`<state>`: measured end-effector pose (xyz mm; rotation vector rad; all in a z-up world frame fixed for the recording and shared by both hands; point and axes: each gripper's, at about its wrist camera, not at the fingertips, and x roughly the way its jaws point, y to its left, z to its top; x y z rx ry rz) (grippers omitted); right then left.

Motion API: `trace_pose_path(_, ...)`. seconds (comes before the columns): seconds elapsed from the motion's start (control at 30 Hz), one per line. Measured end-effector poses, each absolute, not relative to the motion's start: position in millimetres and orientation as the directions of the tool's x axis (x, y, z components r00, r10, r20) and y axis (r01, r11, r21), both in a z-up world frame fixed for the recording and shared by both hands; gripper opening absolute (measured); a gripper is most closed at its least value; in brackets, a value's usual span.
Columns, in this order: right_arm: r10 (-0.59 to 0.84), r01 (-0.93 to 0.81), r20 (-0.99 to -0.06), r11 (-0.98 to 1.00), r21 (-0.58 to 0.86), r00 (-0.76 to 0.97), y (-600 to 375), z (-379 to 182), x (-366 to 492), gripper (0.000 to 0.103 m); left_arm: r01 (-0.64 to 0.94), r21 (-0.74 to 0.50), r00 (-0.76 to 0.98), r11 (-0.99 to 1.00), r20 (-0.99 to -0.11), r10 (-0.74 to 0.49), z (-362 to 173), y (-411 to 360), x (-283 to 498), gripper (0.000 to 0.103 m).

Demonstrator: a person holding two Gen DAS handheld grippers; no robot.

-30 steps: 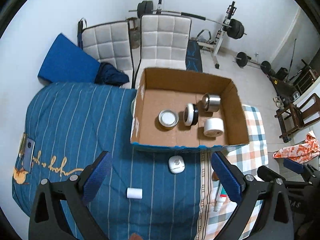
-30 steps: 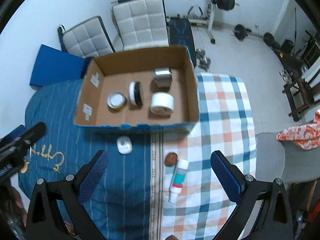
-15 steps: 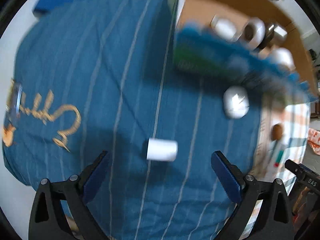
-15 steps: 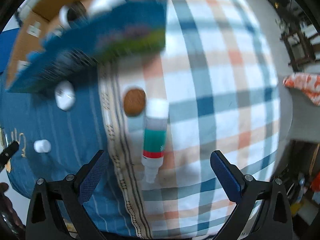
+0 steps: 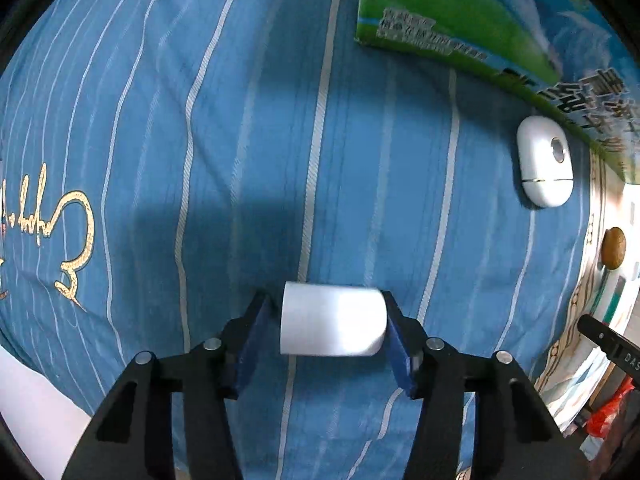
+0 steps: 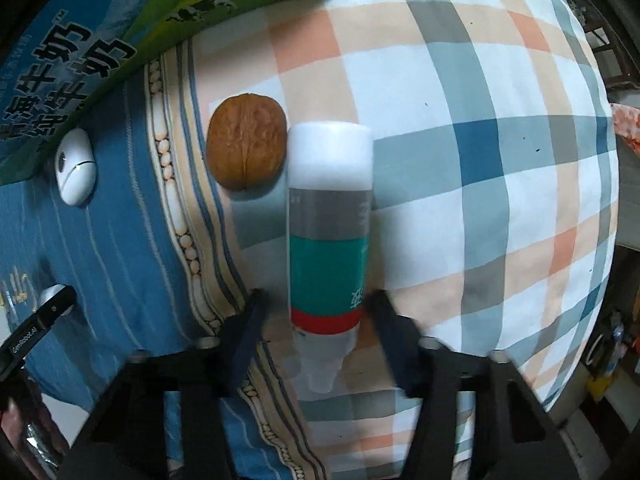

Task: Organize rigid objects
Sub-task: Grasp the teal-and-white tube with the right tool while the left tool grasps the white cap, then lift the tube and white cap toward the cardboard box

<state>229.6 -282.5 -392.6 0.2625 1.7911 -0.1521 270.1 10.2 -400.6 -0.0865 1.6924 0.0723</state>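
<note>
A light, stiff white cylinder (image 5: 333,321) is gripped endwise by the just-closing left fingers (image 5: 251,340), while the smooth, probably slippery bottle (image 6: 328,248) is straddled, seemingly untouched, by the closing right fingers (image 6: 246,336).

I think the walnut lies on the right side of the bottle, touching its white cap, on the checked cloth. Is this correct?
Not quite: the walnut lies on the left side of the bottle, against its white cap, on the checked cloth. The right wrist view shows it.

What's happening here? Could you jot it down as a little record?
left gripper: jaws just closing around cylinder; grip unclear
right gripper: jaws just closing, bottle between, not yet pinched
walnut: beside bottle
white case: near box
</note>
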Motion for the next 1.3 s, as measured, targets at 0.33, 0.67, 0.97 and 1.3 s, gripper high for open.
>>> trace_pose_path(0.33,0.082,0.219,-0.973,0.975,0.034,-0.214,-274.4,-381.7,224.2,0.035,-0.109,-0.021,-0.094,0.994,-0.995,-0.032,-380.2,7.6,248.1,0.040)
trace_pose_path(0.67,0.196,0.199,-0.968,0.966,0.163,-0.160,-256.7,-345.9,202.5,0.035,-0.086,-0.143,-0.067,0.986,-0.987,-0.148,-340.3,-34.0,214.9,0.040)
trace_pose_path(0.97,0.305,0.175,-0.950,0.941,0.290,-0.065,-250.4,-285.6,205.5,0.035,-0.016,-0.244,0.034,0.970,-0.969,-0.243,-267.9,-67.4,226.2,0.040)
trace_pose_path(1.3,0.391,0.099,-0.916,0.912,0.399,0.087,-250.9,-194.3,236.1,0.035,0.047,-0.302,0.149,0.952,-0.940,-0.306,-195.6,-64.9,287.5,0.040)
